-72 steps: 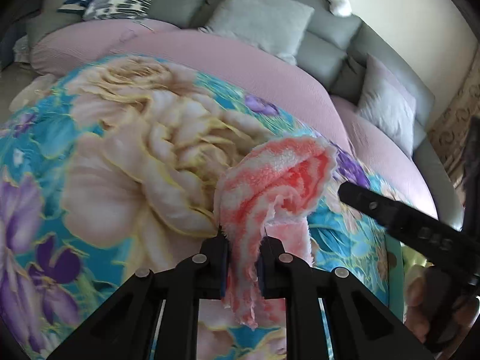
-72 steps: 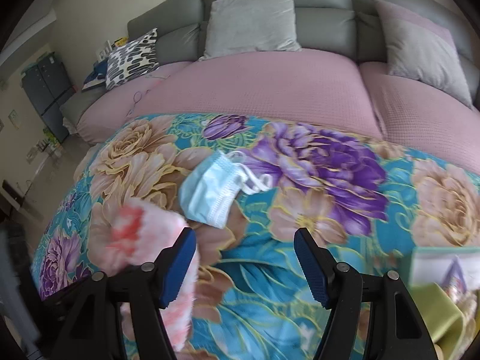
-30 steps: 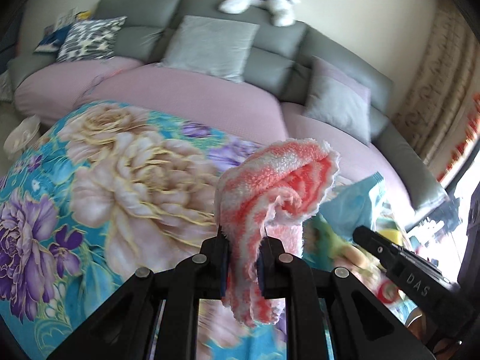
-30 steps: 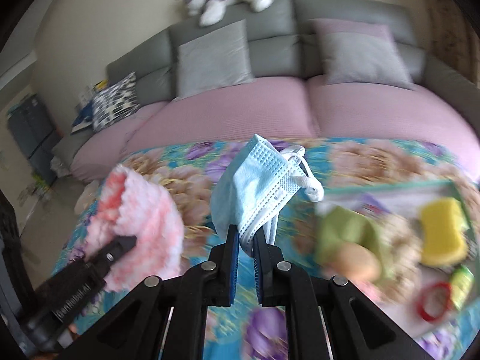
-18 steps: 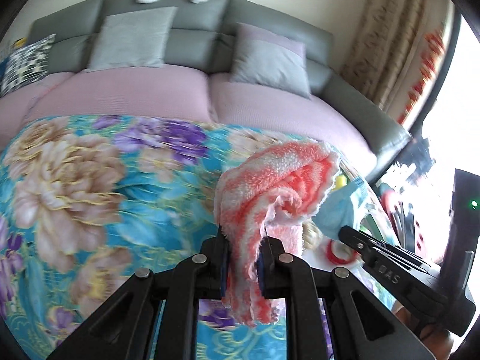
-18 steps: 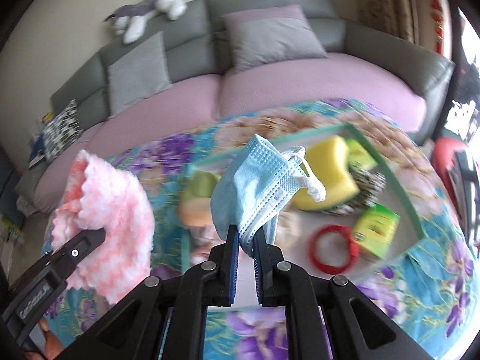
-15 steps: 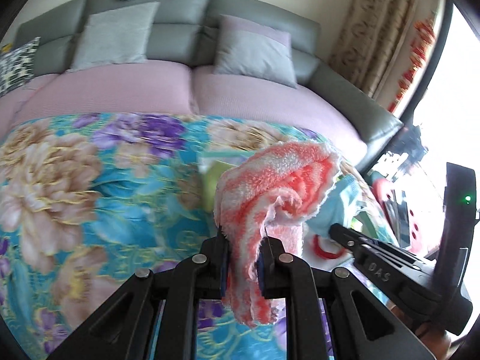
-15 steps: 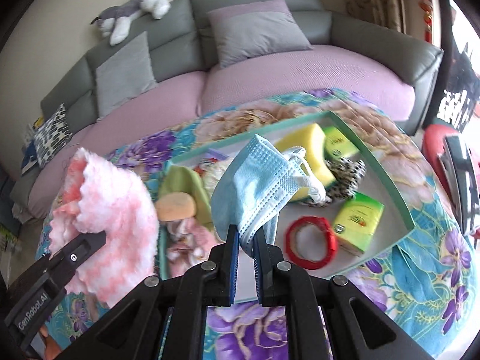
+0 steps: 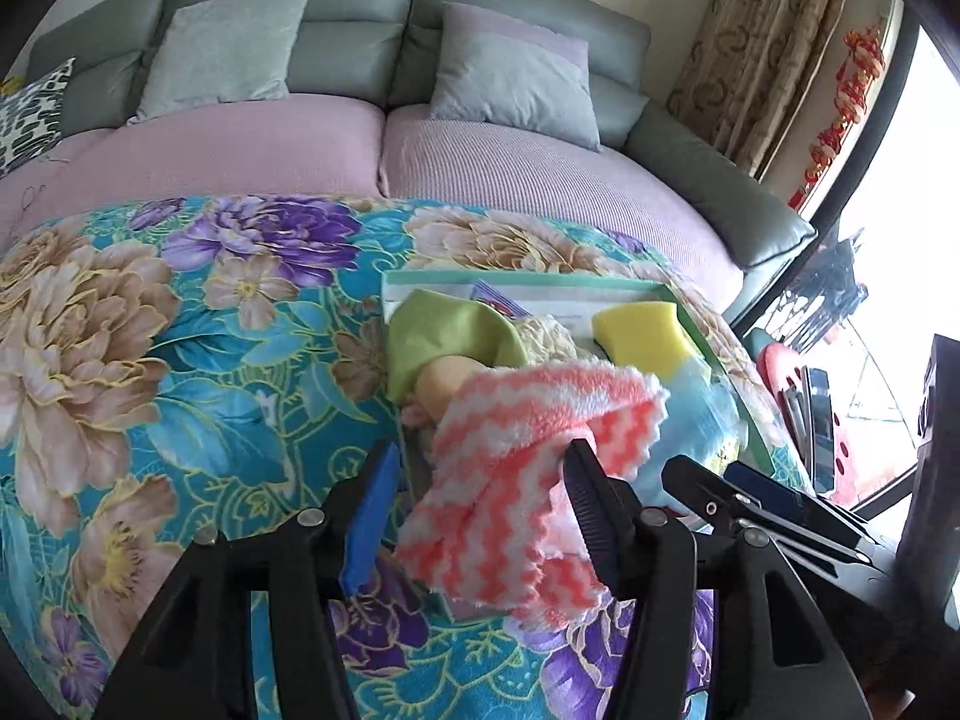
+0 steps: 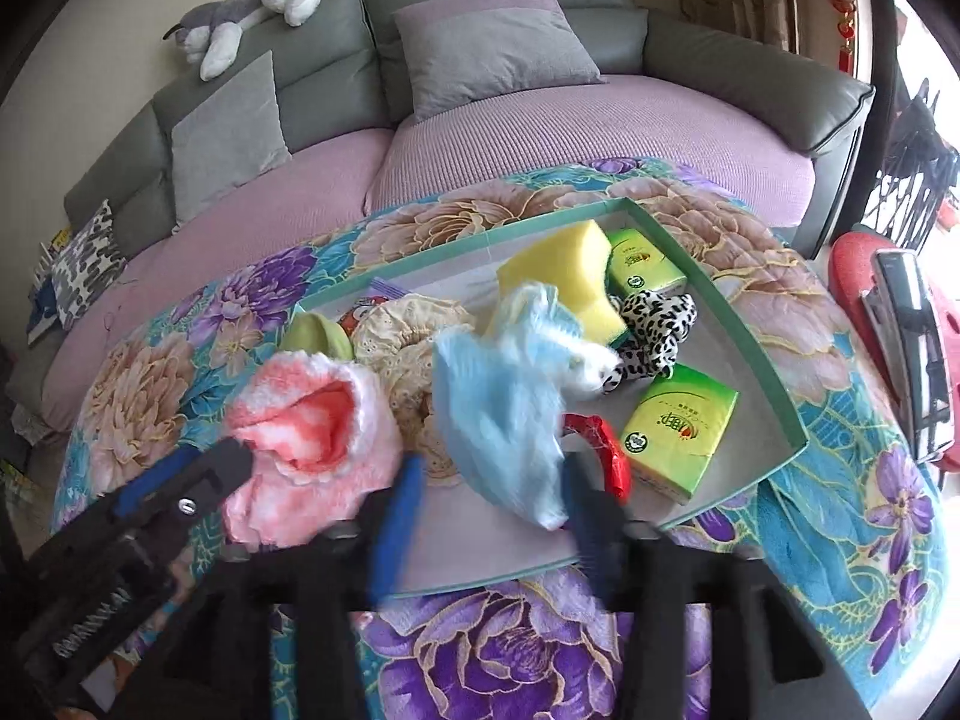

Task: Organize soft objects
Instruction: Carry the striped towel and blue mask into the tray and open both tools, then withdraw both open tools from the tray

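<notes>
Releasing is the step in hand, and it is judged best done with both hand-held grippers kept over the tray until each cloth has fallen free.

From the left wrist view, the left hand-held gripper (image 9: 477,498) is seen with its jaws opening; the pink striped towel (image 9: 528,468) is between them, and it leans on the right finger while the blue-padded left finger stands clear of it. The towel hangs over the near-left corner of the green tray (image 9: 708,348), partly above the flowered blanket (image 9: 180,360), so a small shift toward the yellow sponge (image 9: 639,330) would be advised before the gripper is drawn back.

From the right wrist view, the right hand-held gripper (image 10: 489,504) is blurred, its jaws opening, and the blue face mask (image 10: 504,402) is dropping between them above the tray floor. The mask is expected to land near the red ring (image 10: 606,450). The withdrawal should be made straight upward, so that the ear loops are not caught.
</notes>
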Action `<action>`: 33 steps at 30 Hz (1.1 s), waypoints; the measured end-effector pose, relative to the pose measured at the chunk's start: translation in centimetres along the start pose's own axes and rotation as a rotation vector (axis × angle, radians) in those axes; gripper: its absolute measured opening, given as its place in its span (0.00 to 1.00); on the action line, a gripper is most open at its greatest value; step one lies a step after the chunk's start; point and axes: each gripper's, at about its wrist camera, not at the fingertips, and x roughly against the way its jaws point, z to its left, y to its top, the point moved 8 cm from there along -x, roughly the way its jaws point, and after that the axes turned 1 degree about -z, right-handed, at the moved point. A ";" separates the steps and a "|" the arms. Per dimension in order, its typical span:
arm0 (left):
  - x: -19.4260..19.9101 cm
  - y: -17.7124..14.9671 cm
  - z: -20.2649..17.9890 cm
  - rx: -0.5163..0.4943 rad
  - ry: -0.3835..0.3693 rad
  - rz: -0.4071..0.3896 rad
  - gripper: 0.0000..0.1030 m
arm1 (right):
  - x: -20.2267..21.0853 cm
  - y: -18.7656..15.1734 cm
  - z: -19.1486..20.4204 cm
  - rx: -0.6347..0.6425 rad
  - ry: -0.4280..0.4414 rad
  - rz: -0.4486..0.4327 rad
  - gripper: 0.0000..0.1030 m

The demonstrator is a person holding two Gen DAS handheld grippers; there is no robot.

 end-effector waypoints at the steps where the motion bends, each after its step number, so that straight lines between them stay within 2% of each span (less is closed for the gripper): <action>1: 0.3 -0.1 0.4 0.005 0.012 -0.003 0.58 | 0.1 -0.1 0.1 0.008 -0.012 -0.006 0.62; 3: 0.4 -0.2 1.2 0.010 0.038 -0.005 0.60 | 0.3 -0.2 0.2 0.025 -0.027 -0.014 0.63; 5: 0.7 -0.5 2.1 0.020 0.062 -0.008 0.72 | 0.3 -0.5 0.3 0.034 -0.037 -0.006 0.65; 8: 1.2 -0.9 3.2 0.037 0.088 -0.014 0.73 | 0.3 -1.3 0.7 0.059 -0.057 0.008 0.70; 10: 1.5 -1.3 3.9 0.044 0.107 -0.018 0.82 | 0.4 -1.8 1.0 0.084 -0.072 0.014 0.72; 11: 1.7 -1.6 4.3 0.047 0.122 -0.024 0.89 | 0.5 -2.0 1.2 0.093 -0.078 0.015 0.73; 12: 1.9 -1.7 4.6 0.048 0.133 -0.028 0.91 | 0.6 -2.2 1.3 0.099 -0.082 0.015 0.73; 19: 2.7 -4.2 7.5 0.047 0.247 -0.007 0.92 | 0.8 -4.4 2.6 0.139 -0.088 0.042 0.74; 27: 2.7 -7.2 8.9 -0.009 0.320 0.030 0.92 | 0.6 -6.8 4.1 0.178 -0.077 0.067 0.74; 30: 2.7 -7.6 9.6 0.005 0.344 0.044 0.92 | 0.4 -7.4 4.6 0.187 -0.066 0.071 0.74; 33: 3.1 -7.5 10.1 0.032 0.344 0.023 0.92 | 0.2 -7.8 5.0 0.196 -0.064 0.073 0.74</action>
